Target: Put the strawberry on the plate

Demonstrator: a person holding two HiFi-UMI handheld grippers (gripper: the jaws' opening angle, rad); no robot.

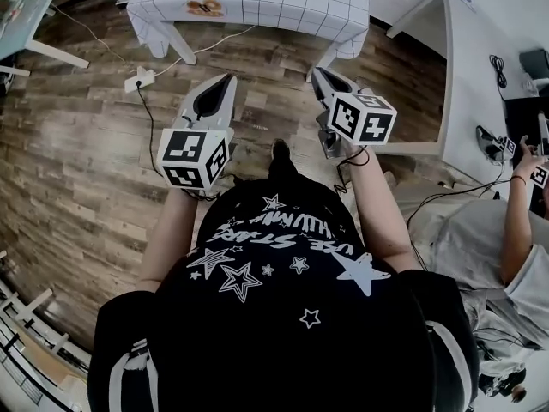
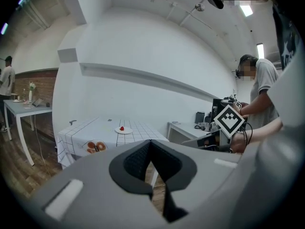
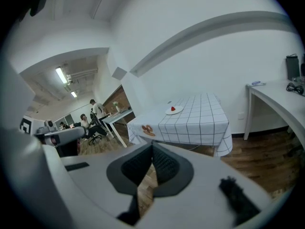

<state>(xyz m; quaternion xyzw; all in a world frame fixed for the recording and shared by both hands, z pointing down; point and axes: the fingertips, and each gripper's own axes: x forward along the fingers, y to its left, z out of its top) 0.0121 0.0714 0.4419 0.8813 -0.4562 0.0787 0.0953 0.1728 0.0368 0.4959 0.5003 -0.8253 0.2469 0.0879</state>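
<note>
- The strawberry (image 3: pixel 173 109) lies on a white plate (image 2: pixel 125 131) on top of a desk (image 1: pixel 292 3) covered in a white checked cloth, well in from the desk's corners.
- Left gripper (image 2: pixel 150 142): the jaws meet at their tips, with nothing between them.
- Right gripper (image 3: pixel 152 145): also closed tight and holding nothing.
- Both grippers are held in the air, well apart from the desk and aimed toward it, with bare wooden floor (image 1: pixel 86 161) in between.
- On that floor, near the desk's front edge, lies a white power strip (image 1: pixel 140 79) with a dark cable (image 1: pixel 147 131) running from it.
- A doughnut picture (image 2: pixel 95 147) is printed on the cloth's hanging side, below a desk edge.
- A second white desk (image 1: pixel 480 67) stands to the right, where another person (image 1: pixel 515 239) is working.
- The holder's black shirt (image 1: pixel 283 264) has white stars and lettering, which appears upside down and cannot be read with certainty.
</note>
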